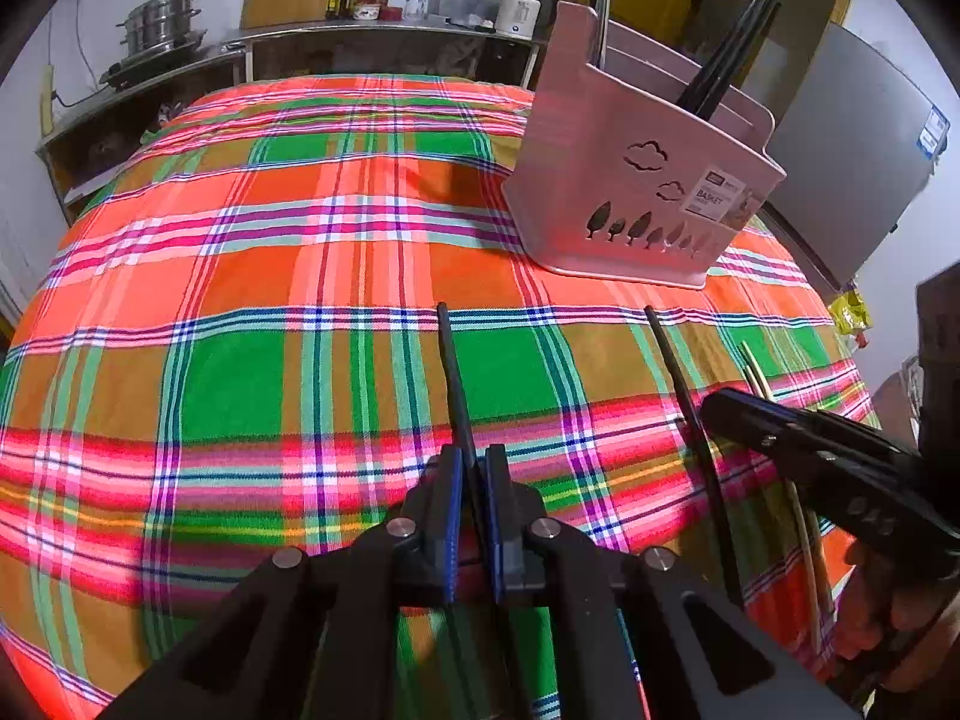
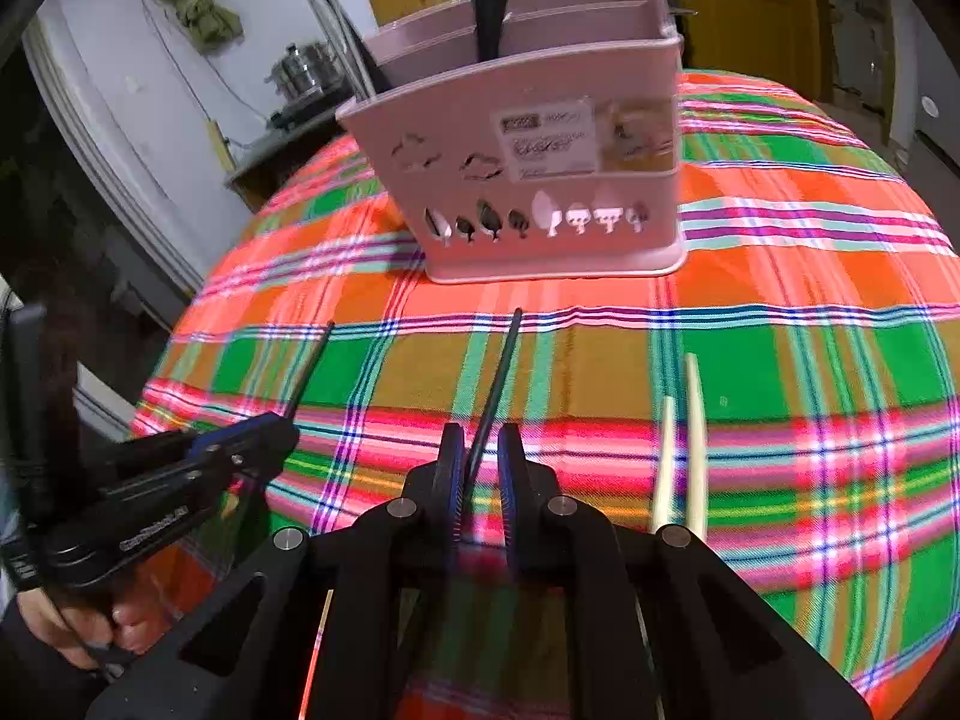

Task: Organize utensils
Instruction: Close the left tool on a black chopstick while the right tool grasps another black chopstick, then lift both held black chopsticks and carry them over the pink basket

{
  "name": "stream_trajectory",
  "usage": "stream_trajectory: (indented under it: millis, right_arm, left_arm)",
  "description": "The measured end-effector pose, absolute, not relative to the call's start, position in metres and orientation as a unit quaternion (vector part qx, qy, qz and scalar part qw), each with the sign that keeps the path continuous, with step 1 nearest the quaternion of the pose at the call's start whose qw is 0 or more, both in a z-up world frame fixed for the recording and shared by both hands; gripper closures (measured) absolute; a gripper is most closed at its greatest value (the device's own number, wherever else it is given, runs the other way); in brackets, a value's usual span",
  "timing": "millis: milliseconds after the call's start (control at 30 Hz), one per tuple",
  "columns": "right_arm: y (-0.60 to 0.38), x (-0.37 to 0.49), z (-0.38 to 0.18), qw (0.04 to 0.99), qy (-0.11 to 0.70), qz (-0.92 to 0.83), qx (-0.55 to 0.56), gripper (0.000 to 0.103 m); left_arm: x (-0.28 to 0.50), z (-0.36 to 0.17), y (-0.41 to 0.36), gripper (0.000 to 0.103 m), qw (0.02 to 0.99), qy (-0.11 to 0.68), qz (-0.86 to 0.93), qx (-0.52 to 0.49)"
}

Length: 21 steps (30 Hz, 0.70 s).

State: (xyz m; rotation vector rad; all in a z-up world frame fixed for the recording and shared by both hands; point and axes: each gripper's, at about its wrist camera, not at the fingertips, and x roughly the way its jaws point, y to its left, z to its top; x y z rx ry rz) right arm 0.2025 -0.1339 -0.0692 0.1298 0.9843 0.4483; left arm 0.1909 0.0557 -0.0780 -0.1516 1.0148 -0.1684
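Left wrist view: the left gripper (image 1: 474, 459) had its jaws clenched on a black chopstick (image 1: 451, 360), whose tip reached forward over the plaid tablecloth (image 1: 240, 276). Just to its right, a second black chopstick (image 1: 684, 396) ran past the tip of the right gripper (image 1: 714, 405), with 2 pale bamboo chopsticks (image 1: 757, 378) lying on the cloth beyond. Farther back on the surface stood the pink utensil basket (image 1: 630, 180), black chopsticks (image 1: 729, 54) already upright in its rear compartment. A steel steamer pot (image 1: 159, 21) sat on the kitchen shelf behind.

Right wrist view: the right gripper (image 2: 480, 450) had its jaws drawn narrow around the second black chopstick (image 2: 501, 378); it seemed pinched against the left pad, though the blur left this unsure. The 2 bamboo chopsticks (image 2: 681, 438) lay near it on the right, side by side. The left gripper (image 2: 282, 429) and the person's hand (image 2: 78, 624) showed at lower left, the basket (image 2: 528, 150) ahead.
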Motion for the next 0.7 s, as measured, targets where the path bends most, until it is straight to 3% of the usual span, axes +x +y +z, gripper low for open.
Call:
stream_trajectory:
  millis: [467, 700]
  right_arm:
    - [-0.107, 0.215, -0.074, 0.853, 0.49, 0.18, 0.005, 0.093]
    - [-0.114, 0.216, -0.066, 0.851, 0.488, 0.19, 0.025, 0.097]
  left_arm:
    - [0.214, -0.079, 0.044, 0.095, 0.863, 0.498, -0.083, -0.034]
    - [0.215, -0.074, 0.05, 0.097, 0.859, 0.499, -0.089, -0.07]
